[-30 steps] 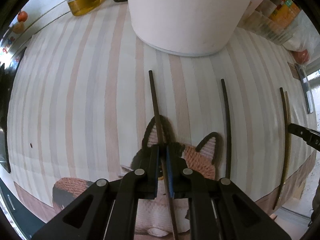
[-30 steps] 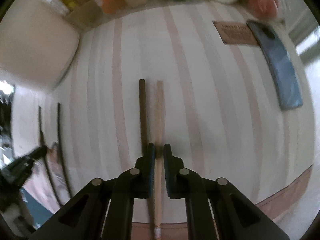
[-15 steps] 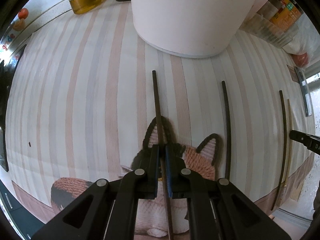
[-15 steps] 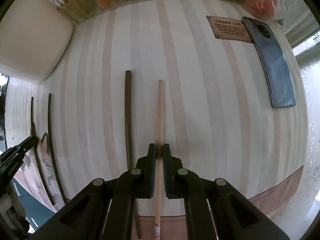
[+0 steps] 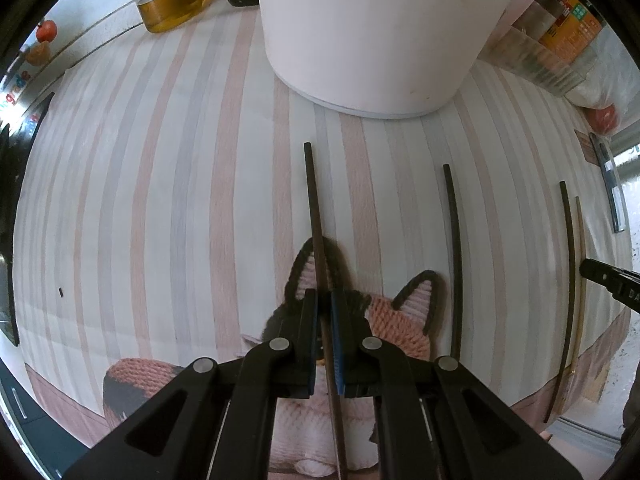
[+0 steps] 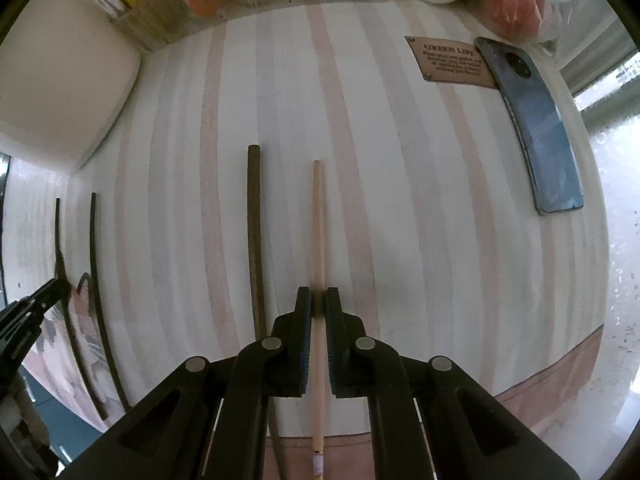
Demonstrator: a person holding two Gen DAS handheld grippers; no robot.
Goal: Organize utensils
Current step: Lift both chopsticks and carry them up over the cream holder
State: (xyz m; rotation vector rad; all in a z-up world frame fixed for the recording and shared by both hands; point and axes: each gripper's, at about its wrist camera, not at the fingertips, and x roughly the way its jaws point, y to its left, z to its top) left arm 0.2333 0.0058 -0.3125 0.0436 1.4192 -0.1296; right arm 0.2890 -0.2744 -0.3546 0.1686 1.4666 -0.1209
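Two chopsticks clamped on the striped desk (image 5: 160, 200)

A dark chopstick (image 5: 316, 216) is pinched by the closed left gripper (image 5: 325, 300); a light chopstick (image 6: 318, 224) is pinched by the closed right gripper (image 6: 318, 300).

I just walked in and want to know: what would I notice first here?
Probably the two black tongs, each pinching one chopstick: the left tongs hold a dark chopstick above a knitted fox mat, and the right tongs hold a pale chopstick. A big white pot stands behind, on the striped cloth.
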